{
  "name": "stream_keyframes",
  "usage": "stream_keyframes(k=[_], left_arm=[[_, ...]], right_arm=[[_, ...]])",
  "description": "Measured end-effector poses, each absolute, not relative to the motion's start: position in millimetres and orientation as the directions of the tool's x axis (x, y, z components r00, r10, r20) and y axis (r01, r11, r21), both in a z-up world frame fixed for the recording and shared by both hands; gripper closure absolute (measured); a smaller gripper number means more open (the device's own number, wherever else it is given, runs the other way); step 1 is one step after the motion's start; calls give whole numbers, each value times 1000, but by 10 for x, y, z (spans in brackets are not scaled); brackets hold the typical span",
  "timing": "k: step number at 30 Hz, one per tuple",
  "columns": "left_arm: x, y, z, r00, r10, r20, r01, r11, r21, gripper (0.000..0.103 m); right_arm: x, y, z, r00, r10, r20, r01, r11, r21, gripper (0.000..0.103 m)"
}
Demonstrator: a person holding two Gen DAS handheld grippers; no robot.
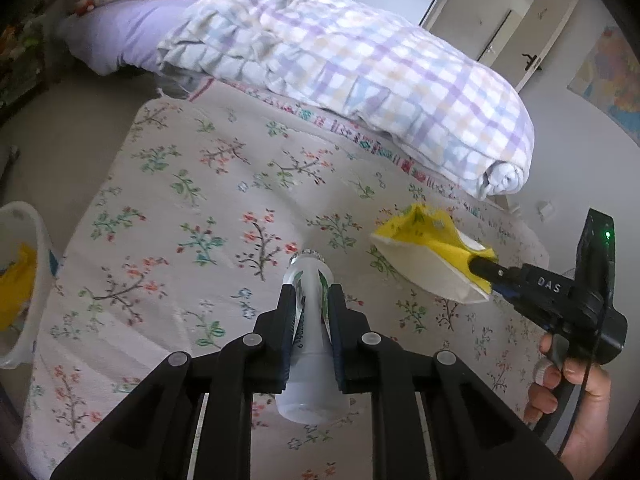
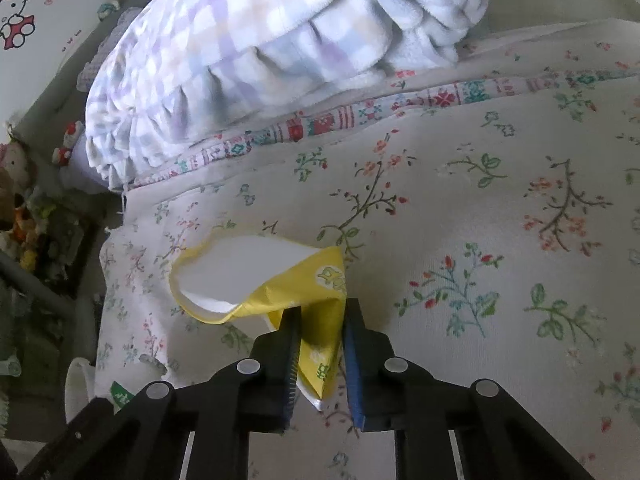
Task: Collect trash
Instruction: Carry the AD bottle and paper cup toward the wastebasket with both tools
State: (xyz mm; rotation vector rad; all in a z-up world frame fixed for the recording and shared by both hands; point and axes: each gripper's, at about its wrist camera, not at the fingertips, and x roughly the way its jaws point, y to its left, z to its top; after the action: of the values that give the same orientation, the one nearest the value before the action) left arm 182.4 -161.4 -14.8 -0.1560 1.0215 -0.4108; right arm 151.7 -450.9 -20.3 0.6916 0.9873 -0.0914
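At the far left I see the white plastic bin [image 1: 20,280], standing beside the floral-print bedspread [image 1: 192,208], with yellow waste already inside. My left gripper [image 1: 312,300] is clamped on the clear plastic bottle with a green-printed label [image 1: 308,344], neck pointing away, held above the bedspread. To the right, my right gripper [image 2: 322,320] pinches the crumpled yellow-and-white paper wrapper [image 2: 260,276] by one corner; the open white end hangs free, close above the fabric. Beyond lies the folded purple-checked quilt [image 1: 360,72], clear of both loads.

Procedure: I judge both items secured, so transport to the bin comes next. I carry the bottle first, keeping the grip firm. The wrapper grip is shallow; I move it smoothly to avoid slippage, and release only once directly over the bin's mouth.
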Motion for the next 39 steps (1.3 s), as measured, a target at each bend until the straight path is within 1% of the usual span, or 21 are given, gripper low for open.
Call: stream_keyframes(k=[8, 16, 30, 39], left_arm=[[1751, -1378, -15, 481, -389, -785, 264, 919, -294, 86], [1704, -980, 123, 523, -359, -773, 227, 933, -279, 86], [1690, 263, 377, 611, -257, -749, 55, 957, -284, 86], [1732, 1031, 359, 644, -190, -741, -55, 955, -293, 86]], right_arm=[[1425, -4306, -56, 535, 241, -810, 357, 804, 475, 86], [1408, -3983, 86, 531, 264, -805, 310, 824, 475, 86], [1695, -3061, 264, 526, 336, -782, 206, 842, 500, 86], [1875, -2306, 301, 501, 388, -774, 109, 859, 501, 86]])
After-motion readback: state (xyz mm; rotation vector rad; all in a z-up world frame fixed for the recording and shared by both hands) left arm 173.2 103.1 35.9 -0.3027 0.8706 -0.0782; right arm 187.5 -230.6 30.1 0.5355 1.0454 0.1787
